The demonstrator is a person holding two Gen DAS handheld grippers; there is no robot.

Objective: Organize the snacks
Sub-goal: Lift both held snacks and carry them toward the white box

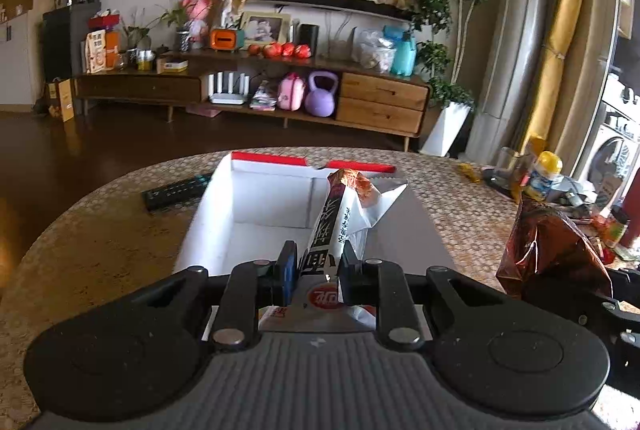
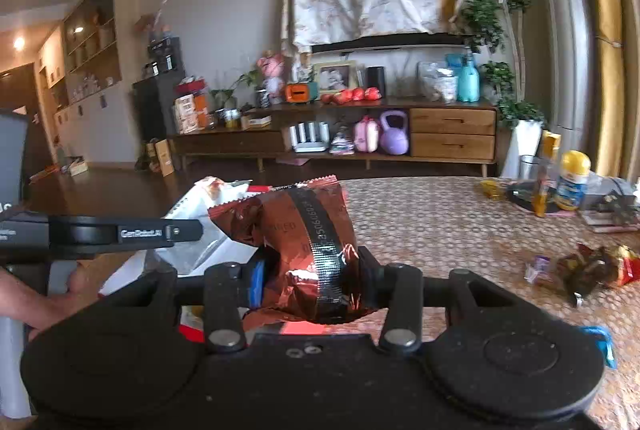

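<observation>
My left gripper [image 1: 318, 262] is shut on a white snack packet [image 1: 340, 213] with black lettering and holds it over the near end of an open white box [image 1: 256, 197] with a red rim. My right gripper [image 2: 310, 270] is shut on a shiny dark red foil snack bag [image 2: 296, 230], held above the table to the right of the box. That red bag also shows at the right in the left wrist view [image 1: 552, 250]. The white packet [image 2: 216, 189] and the left gripper's body [image 2: 100, 230] show at the left in the right wrist view.
A black remote [image 1: 176, 191] lies left of the box on the round woven-top table [image 1: 100, 230]. Several small snack packets [image 2: 580, 266] lie at the table's right. A glass, a yellow-capped bottle [image 2: 572, 185] and clutter stand at the far right edge.
</observation>
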